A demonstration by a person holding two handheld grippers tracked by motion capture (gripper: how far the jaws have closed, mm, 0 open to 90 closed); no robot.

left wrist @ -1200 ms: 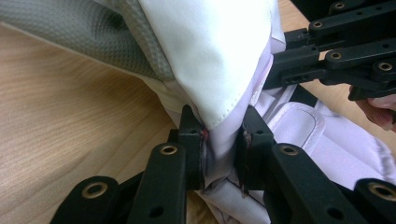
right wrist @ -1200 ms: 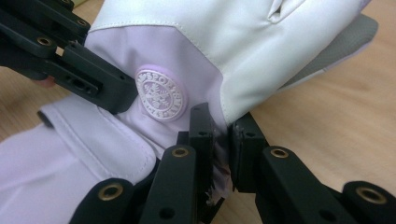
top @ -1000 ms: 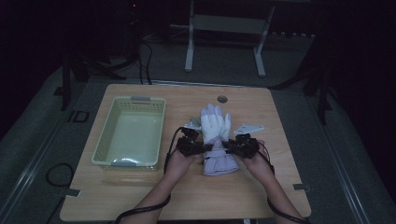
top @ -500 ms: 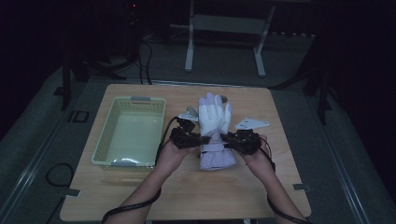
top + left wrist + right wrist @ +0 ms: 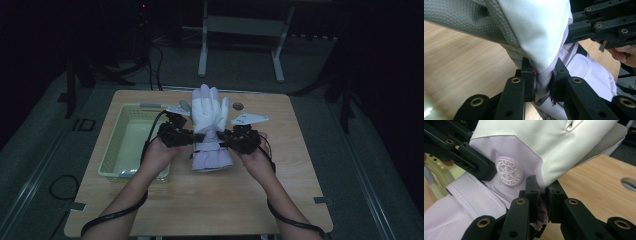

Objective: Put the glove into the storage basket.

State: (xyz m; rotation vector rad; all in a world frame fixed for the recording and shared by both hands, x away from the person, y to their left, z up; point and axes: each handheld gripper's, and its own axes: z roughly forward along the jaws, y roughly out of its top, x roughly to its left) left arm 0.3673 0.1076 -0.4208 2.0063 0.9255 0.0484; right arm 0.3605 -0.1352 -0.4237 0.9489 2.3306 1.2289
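Observation:
A white and pale lilac winter glove hangs in the air above the wooden table, fingers pointing away, cuff toward the person. My left gripper pinches its wrist from the left; my right gripper pinches it from the right. In the left gripper view the jaws are shut on a fold of lilac fabric under the white panel. The right gripper view has its jaws shut on the glove's edge, beside a round embossed badge; the other gripper's black links lie behind.
A pale green plastic basket stands on the left half of the table, close to my left hand. A small round hole sits near the table's far edge. Dark floor, cables and a metal stand surround the table.
Both hands have lifted the glove off the tabletop and carried it a little farther from the person; it now hangs between the grippers. Both grips stay the same.

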